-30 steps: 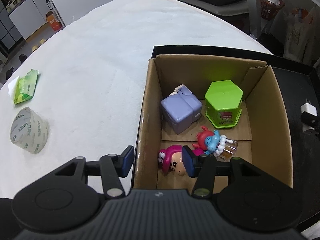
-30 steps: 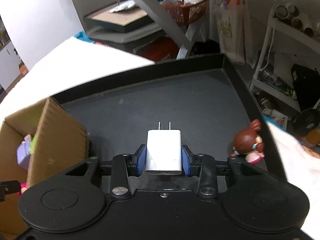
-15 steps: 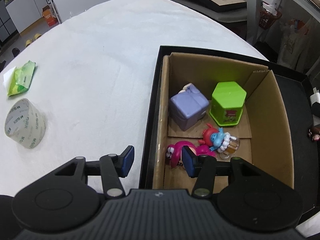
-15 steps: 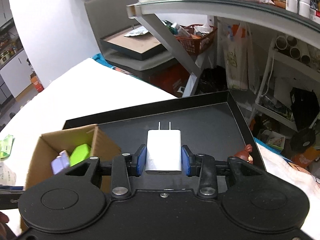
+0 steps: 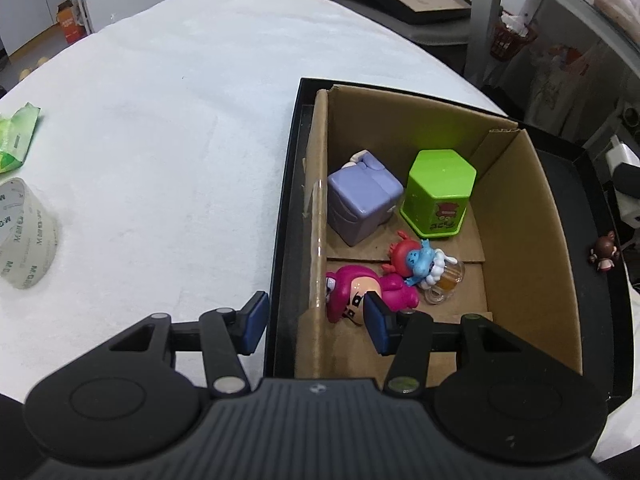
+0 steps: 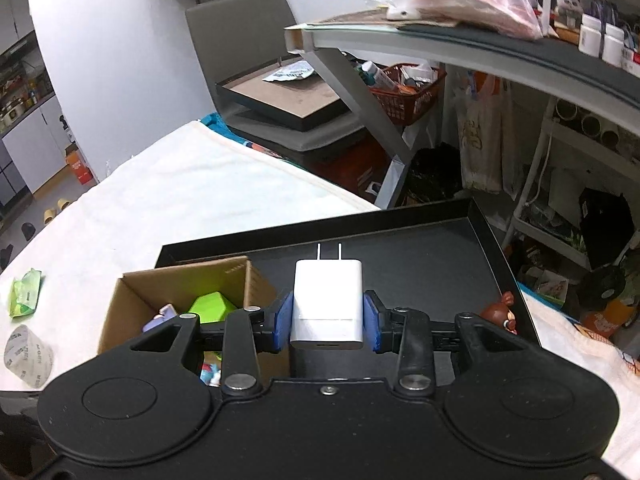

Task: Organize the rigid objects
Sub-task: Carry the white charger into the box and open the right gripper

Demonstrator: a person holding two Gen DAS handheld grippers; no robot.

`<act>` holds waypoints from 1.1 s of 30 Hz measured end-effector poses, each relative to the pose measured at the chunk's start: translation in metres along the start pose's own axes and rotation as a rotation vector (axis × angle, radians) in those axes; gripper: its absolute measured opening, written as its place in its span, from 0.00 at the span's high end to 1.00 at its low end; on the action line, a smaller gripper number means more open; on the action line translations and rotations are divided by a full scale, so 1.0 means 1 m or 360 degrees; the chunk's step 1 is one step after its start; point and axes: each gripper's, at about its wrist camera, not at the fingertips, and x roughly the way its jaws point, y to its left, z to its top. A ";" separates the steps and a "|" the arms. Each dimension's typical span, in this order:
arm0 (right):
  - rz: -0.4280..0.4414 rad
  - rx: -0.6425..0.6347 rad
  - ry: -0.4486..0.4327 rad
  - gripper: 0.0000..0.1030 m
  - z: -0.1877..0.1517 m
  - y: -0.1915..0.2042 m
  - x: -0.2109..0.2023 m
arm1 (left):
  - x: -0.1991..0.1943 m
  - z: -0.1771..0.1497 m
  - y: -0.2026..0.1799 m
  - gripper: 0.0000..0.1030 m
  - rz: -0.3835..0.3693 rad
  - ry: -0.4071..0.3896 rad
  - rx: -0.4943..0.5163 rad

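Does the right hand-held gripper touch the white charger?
Touching. The right wrist view shows both blue pads of the right hand-held gripper pressed against the sides of the white charger, with no gap.

white wall point(image 6: 120, 60) | grey chair point(image 6: 236, 36) | metal shelf point(image 6: 480, 48) | white cabinets point(image 6: 28, 136)

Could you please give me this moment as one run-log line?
right gripper: shut on white charger, above black tray | left gripper: open, over cardboard box edge
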 end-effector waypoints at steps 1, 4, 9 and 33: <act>-0.0001 -0.0010 -0.0002 0.65 0.001 0.003 -0.001 | 0.000 0.000 0.002 0.51 -0.0010 -0.0004 -0.0008; -0.0002 -0.0034 -0.0002 0.65 0.003 0.013 -0.004 | -0.001 0.000 0.006 0.51 -0.0060 -0.0008 -0.0042; -0.0004 -0.0087 -0.0005 0.65 0.005 0.033 -0.006 | -0.001 -0.001 0.007 0.51 -0.0090 -0.0030 -0.0029; -0.0029 -0.0218 0.0130 0.65 -0.003 0.097 0.009 | 0.003 -0.001 0.033 0.80 -0.0298 -0.0004 -0.0220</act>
